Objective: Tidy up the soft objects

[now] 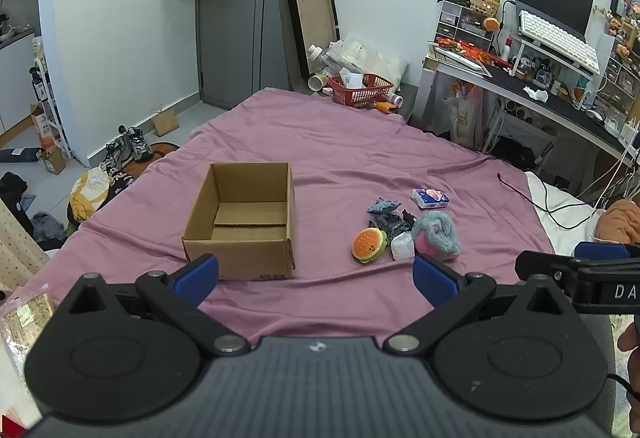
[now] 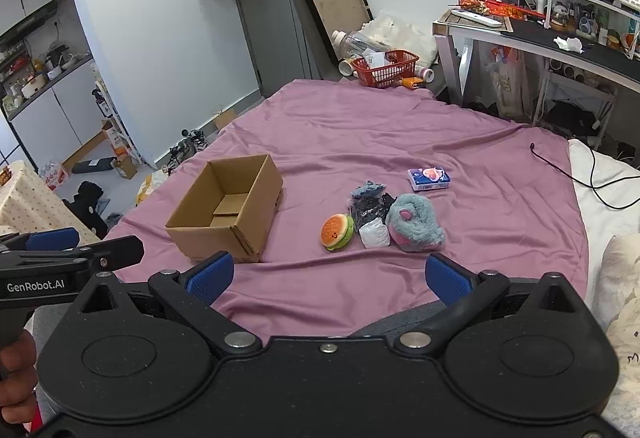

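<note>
An open, empty cardboard box (image 1: 244, 218) (image 2: 226, 208) sits on the purple bedsheet (image 1: 340, 142) (image 2: 360, 134). To its right lies a cluster of soft things: a hamburger plush (image 1: 369, 245) (image 2: 337, 231), a white bundle (image 1: 402, 246) (image 2: 374, 233), a grey-and-pink fluffy toy (image 1: 436, 236) (image 2: 416, 224), dark cloth pieces (image 1: 390, 218) (image 2: 370, 204) and a tissue pack (image 1: 430, 197) (image 2: 429, 178). My left gripper (image 1: 316, 274) is open, held back from the box and the pile with nothing between its fingers. My right gripper (image 2: 328, 276) is open too, short of the pile and holding nothing.
A red basket (image 1: 362, 89) (image 2: 386, 68) with bottles and clutter stands past the bed's far end. A crowded desk (image 1: 560, 94) (image 2: 560, 42) lines the right side. A black cable (image 1: 532, 198) (image 2: 576, 174) trails over the sheet's right edge. Shoes and bags litter the floor at left.
</note>
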`<action>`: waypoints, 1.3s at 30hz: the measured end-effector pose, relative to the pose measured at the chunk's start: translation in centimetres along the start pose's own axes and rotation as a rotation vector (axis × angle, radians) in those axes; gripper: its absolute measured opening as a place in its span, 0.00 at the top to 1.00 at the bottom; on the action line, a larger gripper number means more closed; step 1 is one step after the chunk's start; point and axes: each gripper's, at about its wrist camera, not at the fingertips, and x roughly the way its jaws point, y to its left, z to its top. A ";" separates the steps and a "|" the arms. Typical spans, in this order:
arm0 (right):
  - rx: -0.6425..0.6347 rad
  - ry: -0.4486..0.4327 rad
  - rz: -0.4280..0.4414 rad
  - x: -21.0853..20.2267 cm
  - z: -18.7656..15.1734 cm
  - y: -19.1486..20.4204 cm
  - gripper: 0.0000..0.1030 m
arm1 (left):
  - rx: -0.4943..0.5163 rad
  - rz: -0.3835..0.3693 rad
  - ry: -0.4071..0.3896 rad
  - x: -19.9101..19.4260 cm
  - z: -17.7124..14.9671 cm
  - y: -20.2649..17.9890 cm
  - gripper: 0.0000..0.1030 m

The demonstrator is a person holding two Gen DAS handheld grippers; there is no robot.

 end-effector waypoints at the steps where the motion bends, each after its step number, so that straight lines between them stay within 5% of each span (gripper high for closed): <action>1: 0.001 0.000 0.001 0.0 0.0 0.0 0.00 | 0.000 -0.001 -0.001 0.0 0.0 0.0 0.00; 39: -0.004 -0.012 -0.006 -0.3 -0.1 -0.1 0.00 | 0.009 -0.018 -0.005 -0.5 0.1 -0.7 0.00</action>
